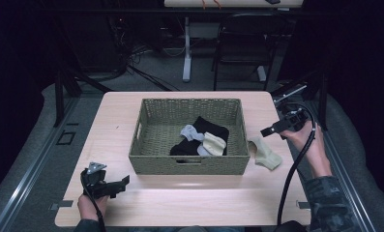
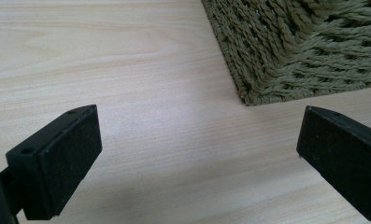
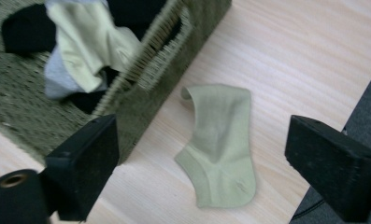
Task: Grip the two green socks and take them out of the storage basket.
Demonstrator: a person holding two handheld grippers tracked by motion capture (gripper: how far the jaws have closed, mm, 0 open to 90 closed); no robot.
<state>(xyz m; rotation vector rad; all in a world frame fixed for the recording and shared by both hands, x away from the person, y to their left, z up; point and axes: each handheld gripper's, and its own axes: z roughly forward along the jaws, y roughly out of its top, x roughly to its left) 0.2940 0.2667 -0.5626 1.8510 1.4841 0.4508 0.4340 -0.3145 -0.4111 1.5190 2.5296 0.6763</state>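
A woven basket (image 1: 146, 159) stands mid-table holding black (image 1: 211, 129), grey (image 1: 190, 132) and cream socks (image 1: 214, 143). A pale green sock (image 1: 265, 153) (image 3: 219, 142) lies flat on the table just right of the basket. My right gripper (image 1: 273, 130) (image 3: 199, 168) hovers open above that sock, with nothing between its jaws. My left gripper (image 1: 123, 182) (image 2: 199, 158) rests open near the table's front left, pointing at the basket's near corner (image 2: 253, 93), jaws empty.
The wooden table (image 1: 180, 198) has bare surface in front of the basket. A chair (image 1: 243, 46) and a desk leg (image 1: 186, 48) stand on the floor beyond the table. The table's right edge (image 3: 360, 79) runs close to the pale sock.
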